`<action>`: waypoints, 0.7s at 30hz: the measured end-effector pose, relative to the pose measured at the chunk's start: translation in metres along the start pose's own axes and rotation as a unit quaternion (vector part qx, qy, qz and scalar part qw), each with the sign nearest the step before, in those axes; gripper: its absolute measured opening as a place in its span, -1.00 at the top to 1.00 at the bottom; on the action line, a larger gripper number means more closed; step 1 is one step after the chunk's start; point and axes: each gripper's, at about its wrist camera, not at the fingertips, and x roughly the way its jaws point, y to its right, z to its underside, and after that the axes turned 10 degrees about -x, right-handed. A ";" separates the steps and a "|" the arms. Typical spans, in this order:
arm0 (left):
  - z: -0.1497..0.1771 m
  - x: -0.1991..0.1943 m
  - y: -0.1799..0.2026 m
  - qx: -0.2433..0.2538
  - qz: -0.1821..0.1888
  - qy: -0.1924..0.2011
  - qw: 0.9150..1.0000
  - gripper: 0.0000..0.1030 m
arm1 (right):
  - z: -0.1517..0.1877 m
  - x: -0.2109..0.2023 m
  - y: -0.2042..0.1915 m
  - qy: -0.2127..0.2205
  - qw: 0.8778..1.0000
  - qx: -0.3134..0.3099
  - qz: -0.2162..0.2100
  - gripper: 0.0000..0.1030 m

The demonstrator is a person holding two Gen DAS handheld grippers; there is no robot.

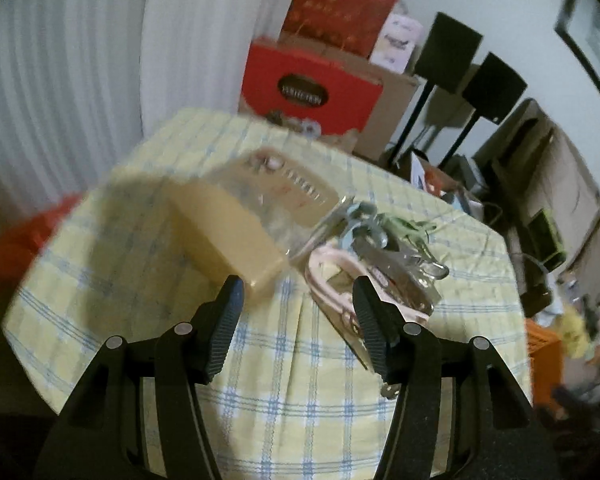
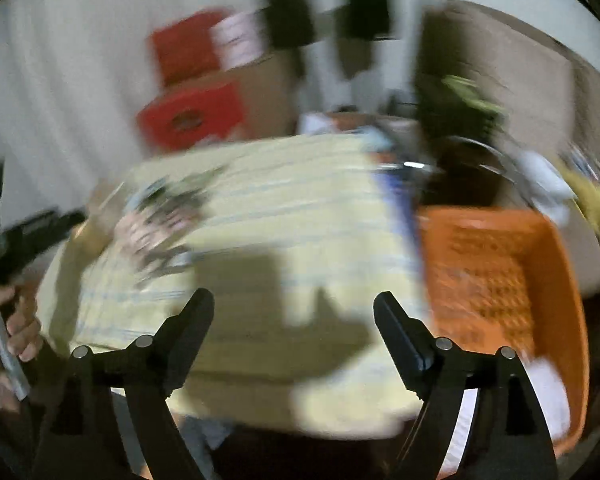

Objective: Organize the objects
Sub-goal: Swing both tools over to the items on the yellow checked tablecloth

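Observation:
A table with a yellow and blue checked cloth (image 1: pixel 284 360) carries a pale yellow box (image 1: pixel 228 232), a clear plastic package (image 1: pixel 284 188) behind it and a pile of clear packets with pink, silver and green items (image 1: pixel 380 256). My left gripper (image 1: pixel 298 284) hovers over the near side of the table, open, with only cloth showing between its fingers; its right finger overlaps the pile's near edge. In the blurred right wrist view my right gripper (image 2: pixel 293 296) stands wide open and empty over the cloth (image 2: pixel 300 200). The pile (image 2: pixel 160 220) lies to its left.
An orange perforated basket (image 2: pixel 500 272) sits at the table's right edge, also glimpsed as the basket (image 1: pixel 544 364). Red boxes (image 1: pixel 312 88) and cardboard stand behind the table, black speakers on stands (image 1: pixel 448 52) to their right. A hand (image 2: pixel 4 328) grips the other gripper's handle at far left.

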 end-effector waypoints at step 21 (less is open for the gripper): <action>-0.003 0.005 -0.014 -0.016 0.035 -0.030 0.999 -0.05 | -0.033 0.130 -0.089 -0.025 0.997 -0.069 -0.035 -0.13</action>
